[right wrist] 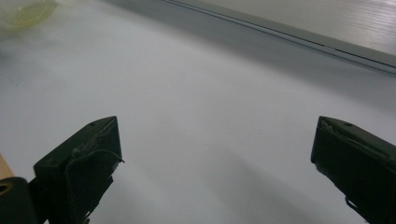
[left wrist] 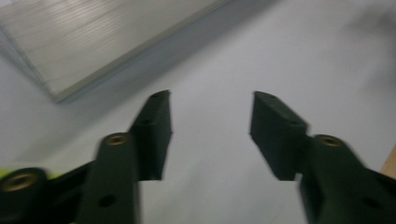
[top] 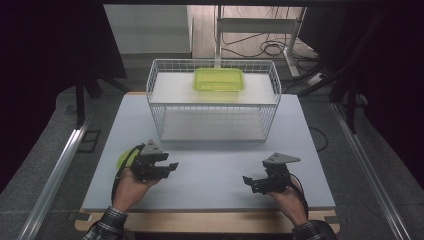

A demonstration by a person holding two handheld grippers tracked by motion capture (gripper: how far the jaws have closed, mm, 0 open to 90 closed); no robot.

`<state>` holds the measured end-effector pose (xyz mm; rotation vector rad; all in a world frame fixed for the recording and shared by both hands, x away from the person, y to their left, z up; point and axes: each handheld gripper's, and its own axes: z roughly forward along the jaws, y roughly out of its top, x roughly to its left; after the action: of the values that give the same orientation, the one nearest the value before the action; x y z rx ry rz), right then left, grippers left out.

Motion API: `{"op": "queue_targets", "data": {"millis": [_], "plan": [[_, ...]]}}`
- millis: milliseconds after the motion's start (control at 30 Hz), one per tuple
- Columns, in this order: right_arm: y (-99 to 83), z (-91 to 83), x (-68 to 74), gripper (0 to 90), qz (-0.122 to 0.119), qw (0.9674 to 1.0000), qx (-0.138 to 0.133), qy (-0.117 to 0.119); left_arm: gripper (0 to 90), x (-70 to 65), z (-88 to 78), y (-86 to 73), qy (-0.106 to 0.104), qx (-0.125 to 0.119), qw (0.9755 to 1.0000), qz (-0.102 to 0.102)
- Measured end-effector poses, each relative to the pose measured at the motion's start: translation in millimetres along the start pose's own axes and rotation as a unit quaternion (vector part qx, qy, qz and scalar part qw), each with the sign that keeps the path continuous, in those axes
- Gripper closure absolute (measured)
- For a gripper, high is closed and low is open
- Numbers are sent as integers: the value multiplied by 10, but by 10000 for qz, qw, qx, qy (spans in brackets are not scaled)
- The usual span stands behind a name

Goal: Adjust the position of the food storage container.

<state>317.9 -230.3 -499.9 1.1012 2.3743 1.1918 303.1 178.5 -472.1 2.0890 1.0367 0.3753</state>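
Two sets of fingers stand apart with nothing between them: left gripper [top: 167, 165], right gripper [top: 248, 181]. Behind my left hand a yellow-green lid [top: 123, 160] lies on the surface [top: 215, 165]; I could knock it blindly. Overhead, a green container [top: 219, 80] sits atop the wire rack [top: 212, 100].
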Motion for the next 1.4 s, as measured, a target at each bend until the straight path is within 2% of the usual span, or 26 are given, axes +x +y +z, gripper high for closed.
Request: {"op": "queue_targets", "data": {"millis": [100, 133, 267, 300, 333, 400, 433, 467, 600, 633, 667, 700, 800, 900, 933, 967, 1067, 1167, 1400], "plan": [[-2, 5, -1, 23, -18, 10000, 21, 14, 699, 142, -47, 1, 78, 5, 9999, -136], [-2, 6, 5, 25, -15, 10000, 31, 27, 786, 241, -74, -6, 147, 25, 9997, -211], [-2, 8, 6, 26, -37, 10000, 33, 35, 900, 385, -117, -43, 215, 30, 9991, -352], [-3, 8, 5, 27, -24, 10000, 40, 40, 900, 477, -149, -82, 307, -15, 9984, -482], [-3, 8, 5, 27, -24, 10000, 40, 40, 900, 477, -149, -82, 307, -15, 9984, -482], [-4, 10, 1, 29, -11, 10000, 44, 59, 900, 609, -196, -151, 425, -41, 9969, -655], [-4, 10, 1, 29, -11, 10000, 44, 59, 900, 609, -196, -151, 425, -41, 9969, -655], [-2, 13, 2, 30, -11, 10000, 43, 69, 900, 699, -237, -190, 535, -71, 9956, -763], [-1, 25, 9, 30, -22, 9999, 56, 93, 900, 869, -352, -233, 816, -147, 9925, -895], [-2, 28, 12, 31, -17, 9999, 68, 94, 900, 869, -352, -233, 816, -147, 9925, -895], [-3, 30, 11, 31, -20, 9999, 73, 94, 900, 948, -410, -258, 974, -191, 9903, -973], [-3, 30, 11, 31, -20, 9999, 73, 94, 900, 948, -410, -258, 974, -191, 9903, -973], [-5, 26, 5, 32, 3, 9999, 81, 101, 900, 1058, -470, -324, 1145, -222, 9868, -1127], [-8, 30, 1, 33, -11, 9999, 91, 100, 900, 1111, -462, -426, 1246, -144, 9845, -1230], [-9, 34, 6, 34, -21, 9999, 107, 102, 900, 1131, -428, -504, 1328, -24, 9833, -1244], [-10, 37, 9, 34, -32, 9999, 122, 107, 900, 1131, -428, -504, 1328, -24, 9833, -1244], [-13, 41, 15, 35, -66, 9998, 141, 103, 900, 1161, -407, -632, 1392, 28, 9807, -1376], [-18, 54, 20, 36, -82, 9997, 197, 105, 900, 1147, -408, -716, 1308, -3, 9807, -1455], [-23, 60, 31, 38, -116, 9996, 240, 116, 900, 1106, -415, -771, 1213, -68, 9799, -1579]]}}
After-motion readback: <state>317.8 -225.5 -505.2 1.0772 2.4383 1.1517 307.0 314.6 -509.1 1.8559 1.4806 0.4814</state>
